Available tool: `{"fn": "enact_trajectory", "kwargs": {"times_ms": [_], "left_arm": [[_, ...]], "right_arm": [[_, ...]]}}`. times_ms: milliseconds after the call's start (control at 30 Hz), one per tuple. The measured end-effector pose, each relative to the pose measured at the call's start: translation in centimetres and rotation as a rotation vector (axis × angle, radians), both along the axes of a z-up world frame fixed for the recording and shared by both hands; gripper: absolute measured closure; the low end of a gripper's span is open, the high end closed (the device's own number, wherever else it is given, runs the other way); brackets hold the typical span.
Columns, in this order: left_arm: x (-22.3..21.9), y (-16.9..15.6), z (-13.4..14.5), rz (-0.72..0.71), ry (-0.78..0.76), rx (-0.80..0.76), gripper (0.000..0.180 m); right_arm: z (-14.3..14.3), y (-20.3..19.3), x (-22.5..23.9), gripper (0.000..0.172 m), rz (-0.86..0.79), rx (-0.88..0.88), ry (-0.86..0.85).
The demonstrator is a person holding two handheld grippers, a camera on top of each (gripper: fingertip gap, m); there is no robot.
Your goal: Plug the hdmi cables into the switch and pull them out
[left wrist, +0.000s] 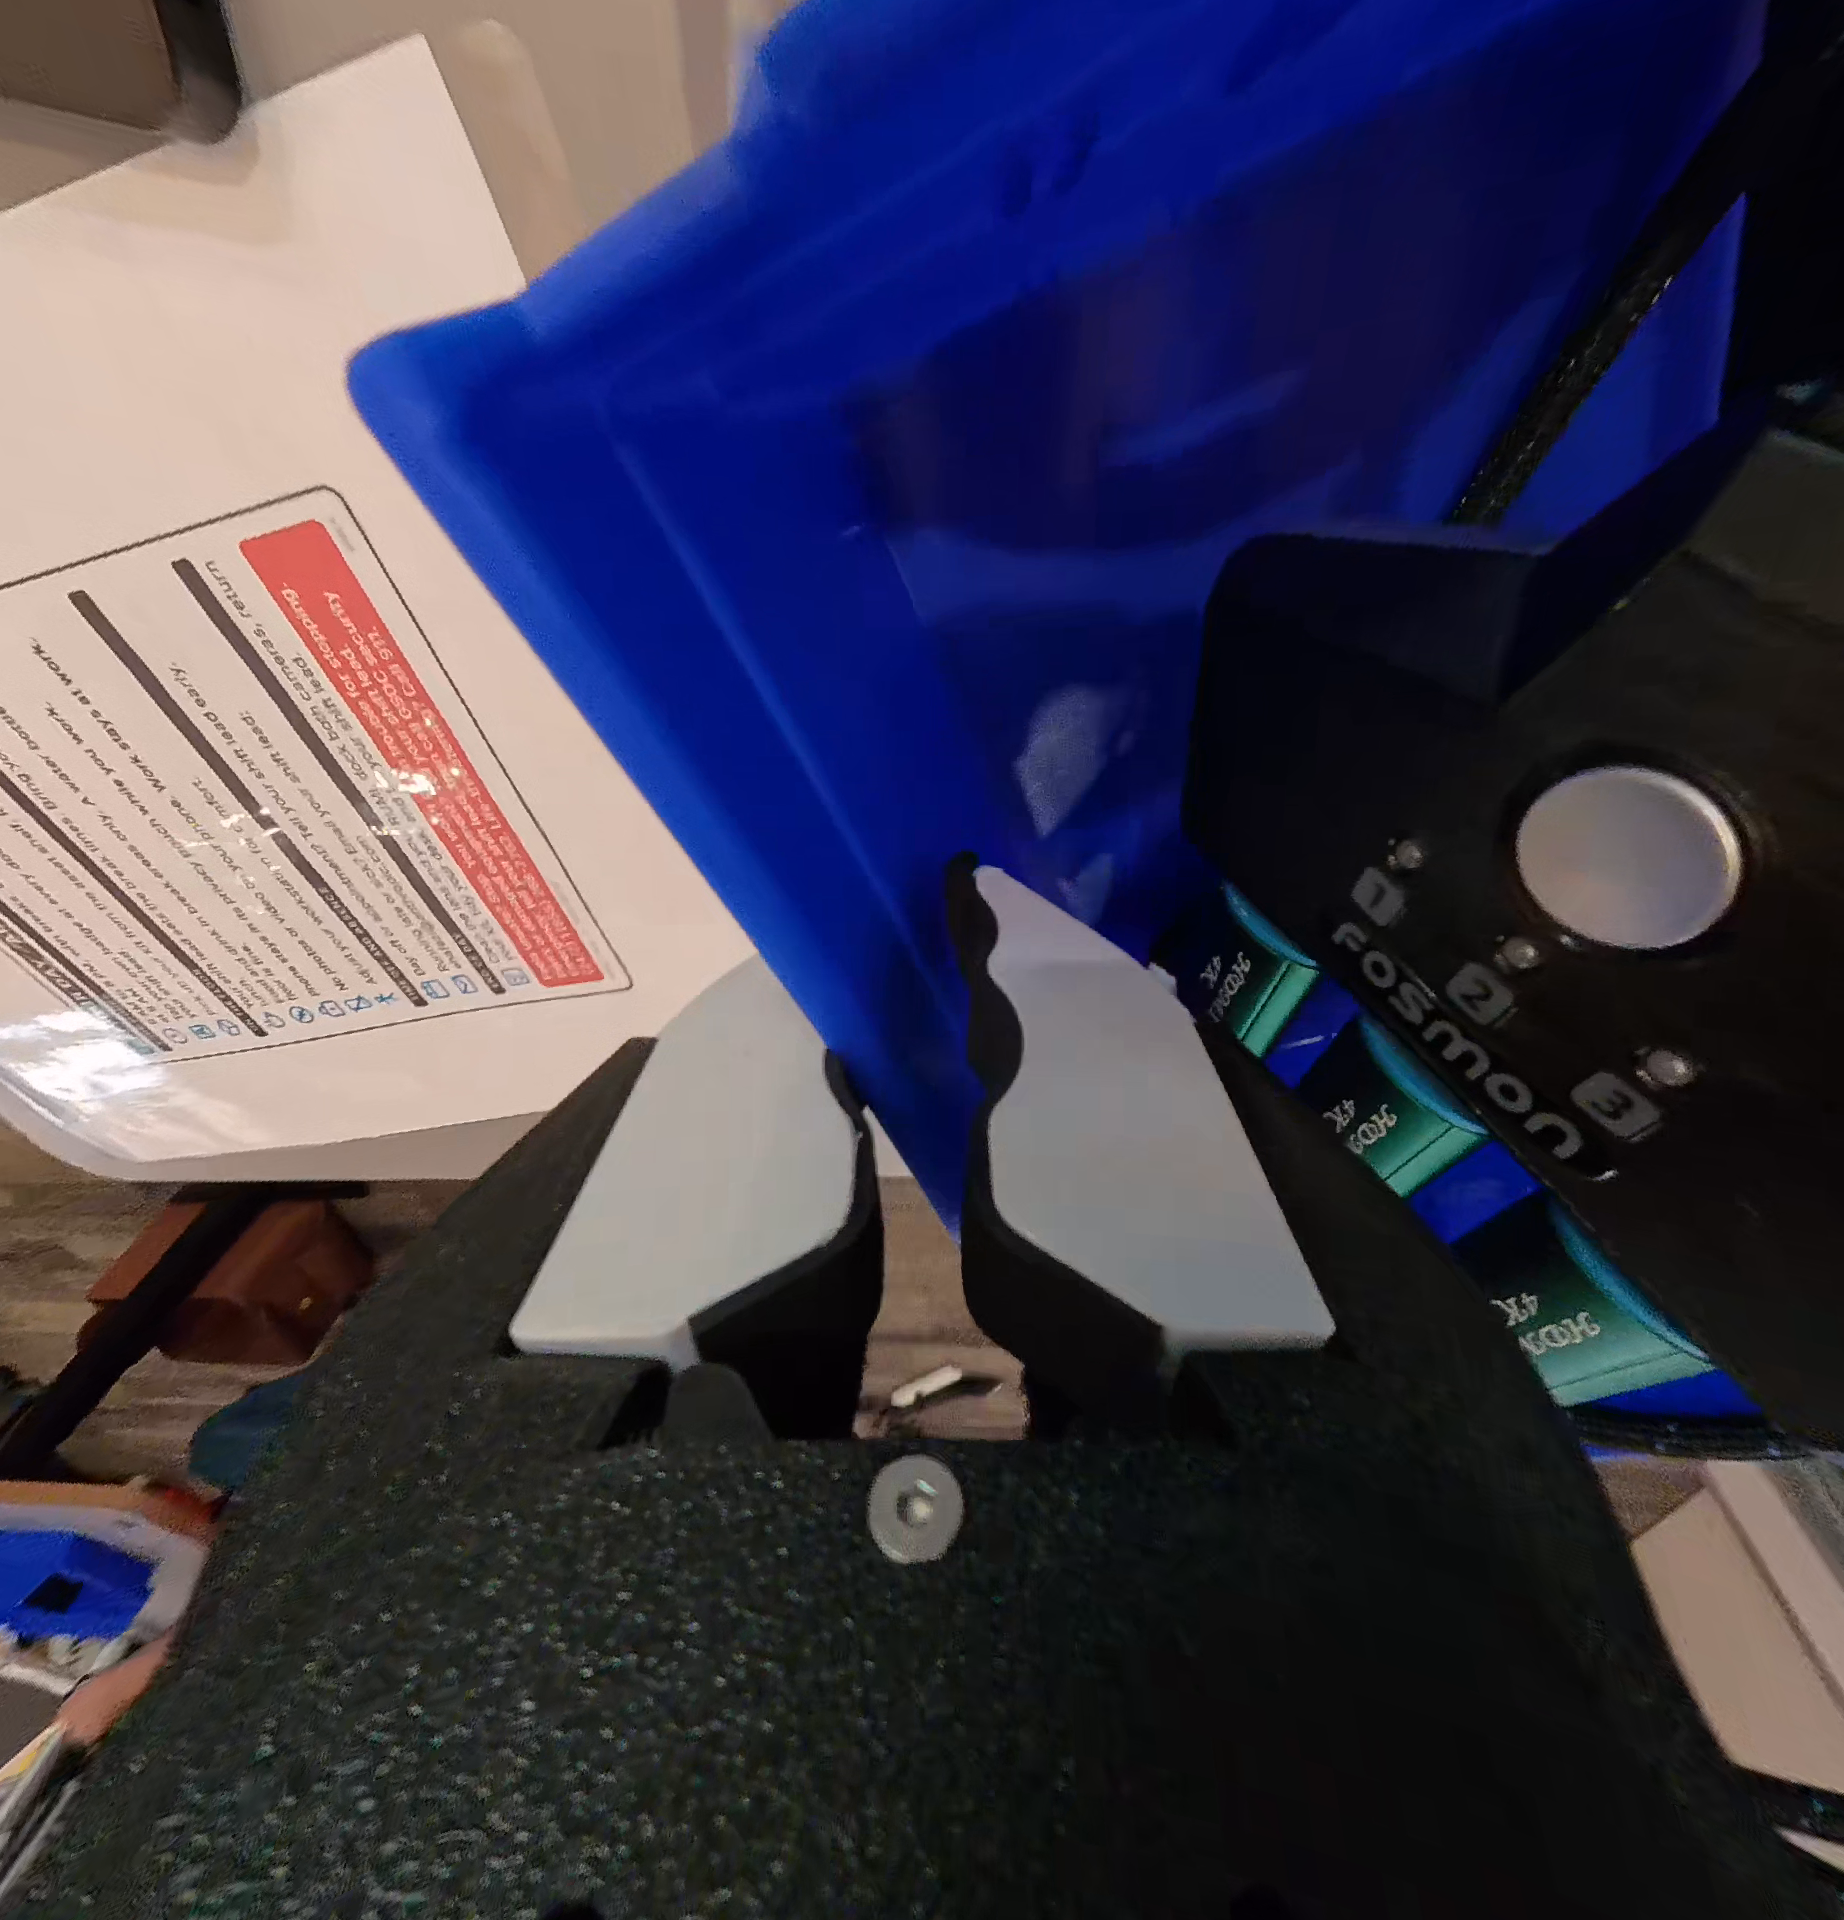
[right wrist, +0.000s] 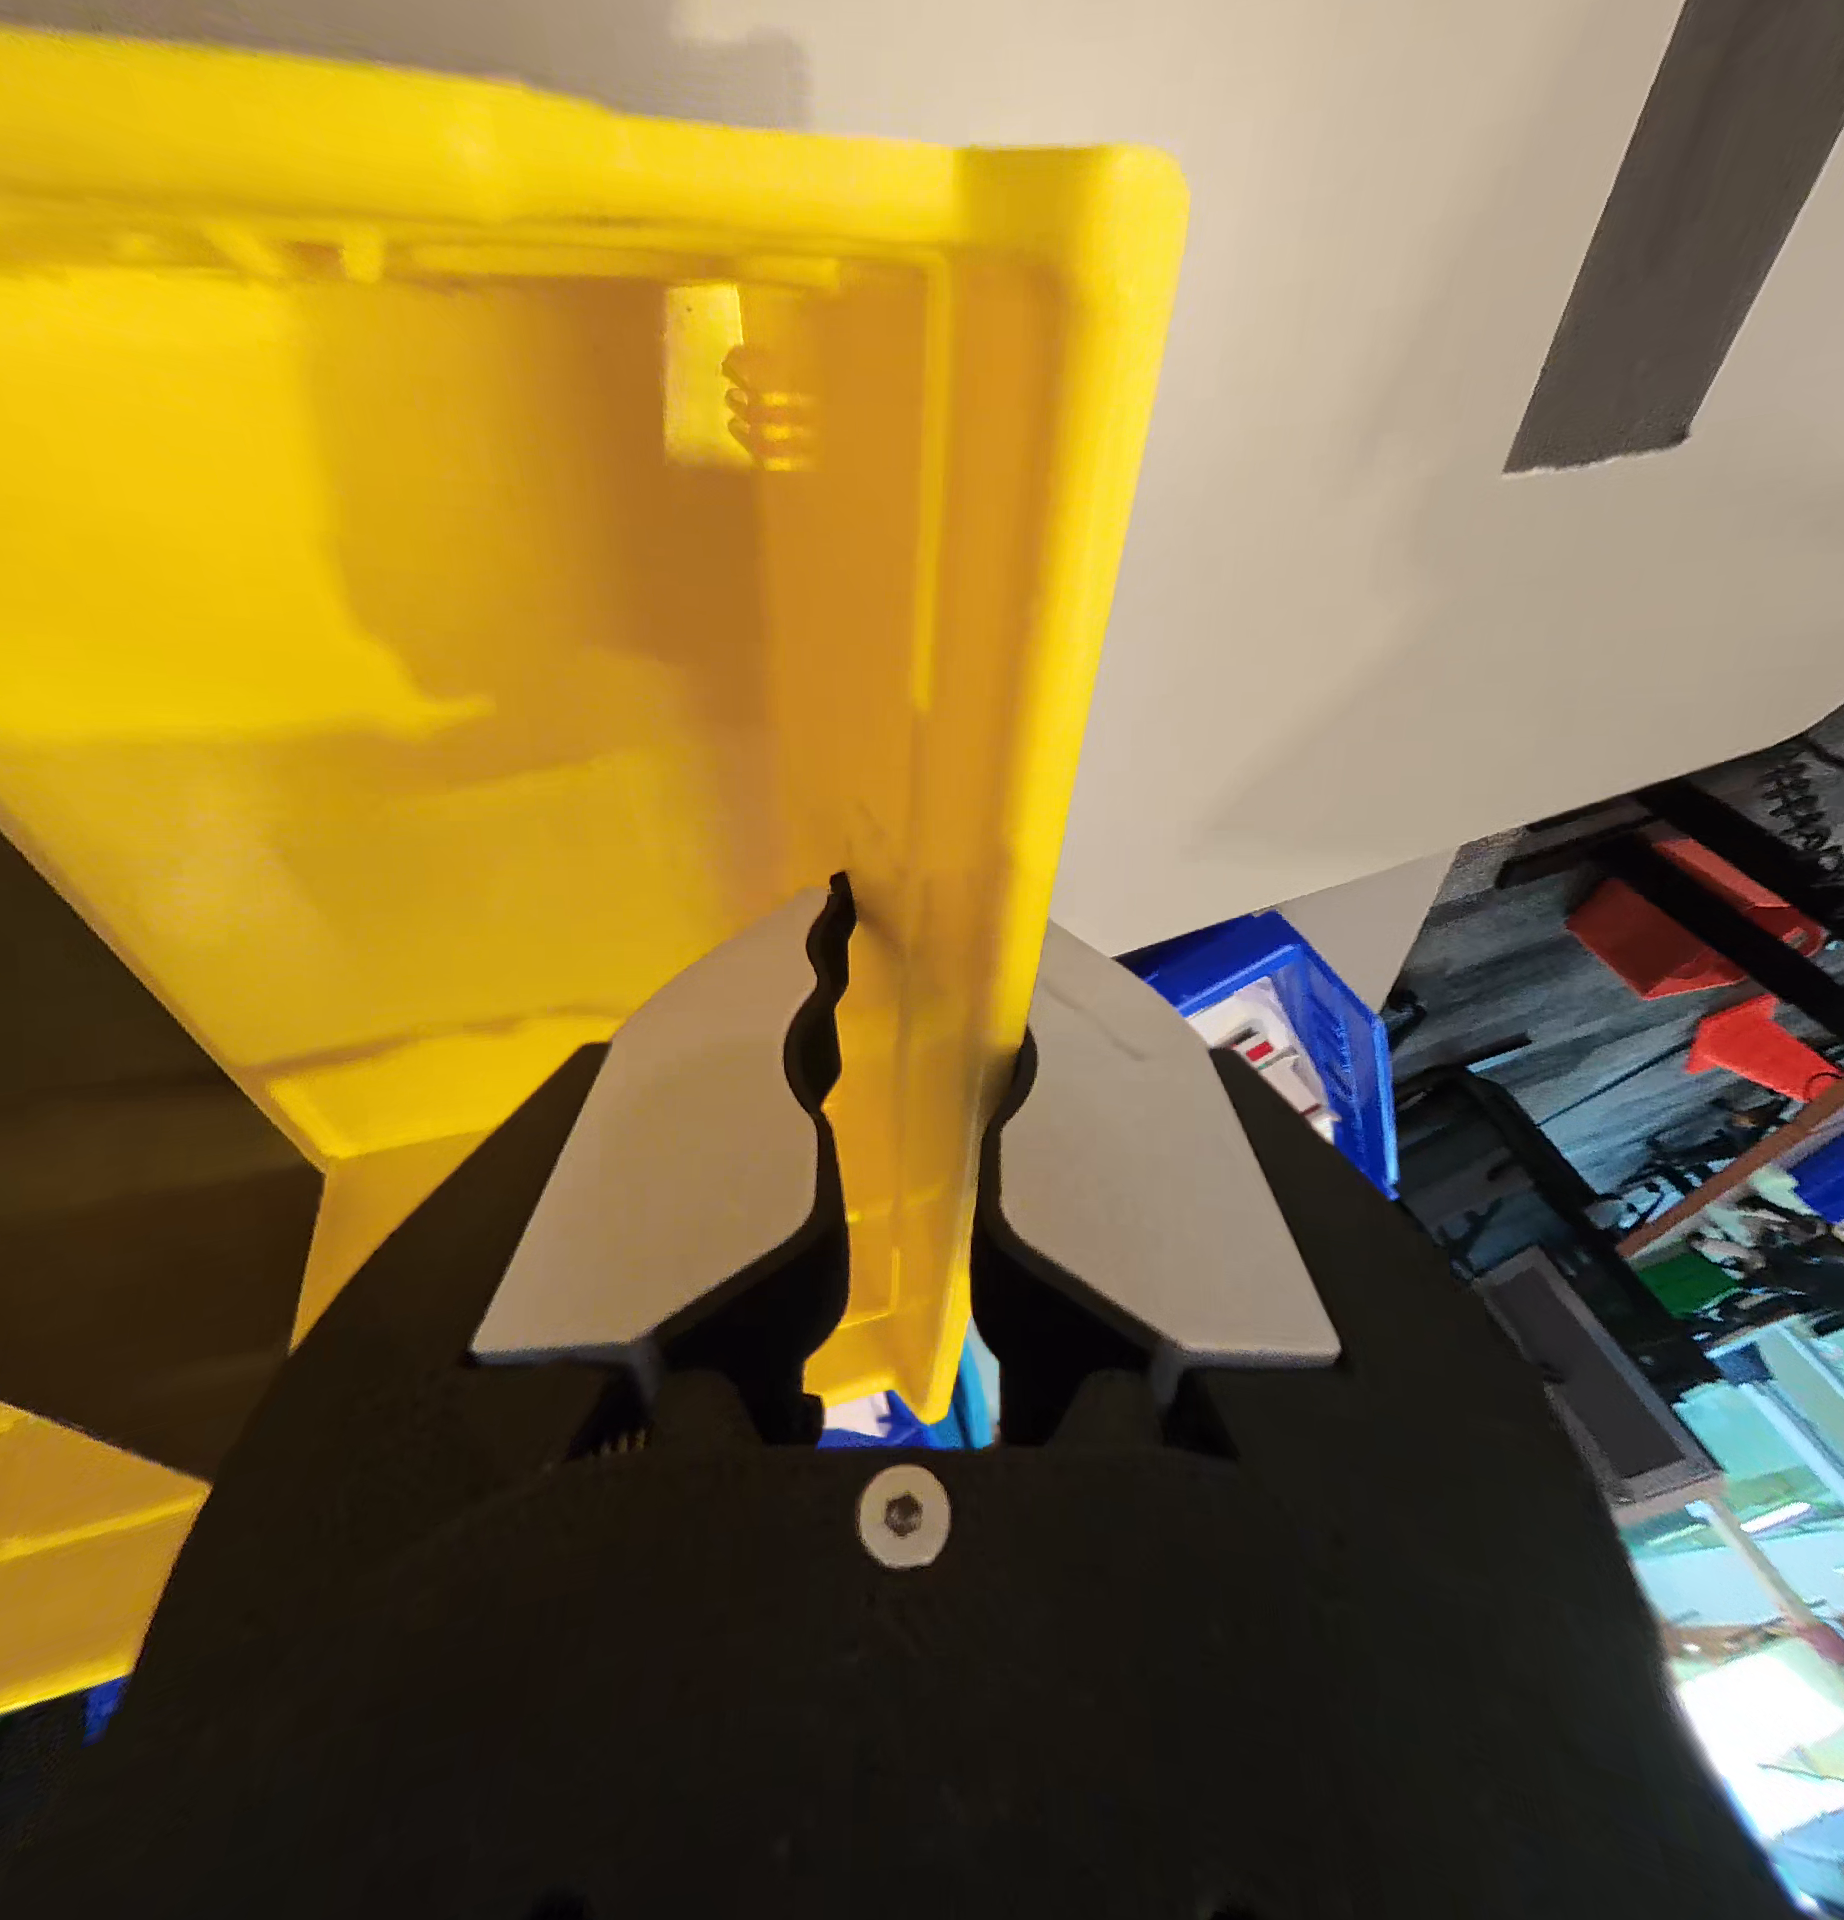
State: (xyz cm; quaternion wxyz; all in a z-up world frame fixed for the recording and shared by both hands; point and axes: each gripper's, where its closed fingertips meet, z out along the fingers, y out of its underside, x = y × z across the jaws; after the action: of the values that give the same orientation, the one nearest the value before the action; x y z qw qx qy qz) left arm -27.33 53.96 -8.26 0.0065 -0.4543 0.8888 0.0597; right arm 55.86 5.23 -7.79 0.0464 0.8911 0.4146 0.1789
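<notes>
Blue bin (left wrist: 1001,416), tilted, holds one black switch box (left wrist: 1520,883) with three numbered ports; left hand-held gripper (left wrist: 913,1039) is clamped on its wall above the white surface (left wrist: 222,364) with one laminated sheet (left wrist: 274,810). Yellow bin (right wrist: 482,571), raised, appears empty; right hand-held gripper (right wrist: 933,1018) is clamped on its rim.

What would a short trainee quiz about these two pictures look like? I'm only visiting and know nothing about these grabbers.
1. True or false: the right gripper is clamped on the wall of a red bin.
2. What colour is the bin whose wall stands between the left gripper's fingers?
3. The black device with a round silver button lies: A) inside the blue bin, B) on the printed sheet, C) in the yellow bin.

Key
1. False: the bin is yellow, with a finger on each side of its rim wall.
2. Blue.
3. A.
</notes>
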Motion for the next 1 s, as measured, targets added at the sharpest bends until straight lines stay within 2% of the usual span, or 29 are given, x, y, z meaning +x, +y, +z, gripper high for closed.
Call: {"fn": "enact_trajectory", "kwargs": {"times_ms": [300,667,767,833,1000], "left_arm": [[-0.1,0.6,0.0,0.036,-0.012,0.029,0.166],[0.0,1.0,0.0,0.085,-0.078,0.103,0.152],[0.4,1.2,0.5,0.097,-0.127,0.144,0.150],[0.7,1.7,1.5,0.112,-0.178,0.191,0.141],[0.8,1.8,4.2,0.149,-0.288,0.254,0.142]], "right_arm": [[0.0,2.5,0.1,0.148,0.060,-0.038,-0.043],[0.5,2.7,0.1,0.142,0.019,0.023,-0.057],[1.5,2.8,0.6,0.142,0.027,0.064,-0.111],[2.6,2.9,0.7,0.142,0.031,0.099,-0.127],[6.1,2.8,0.5,0.142,0.020,0.217,-0.161]]}}
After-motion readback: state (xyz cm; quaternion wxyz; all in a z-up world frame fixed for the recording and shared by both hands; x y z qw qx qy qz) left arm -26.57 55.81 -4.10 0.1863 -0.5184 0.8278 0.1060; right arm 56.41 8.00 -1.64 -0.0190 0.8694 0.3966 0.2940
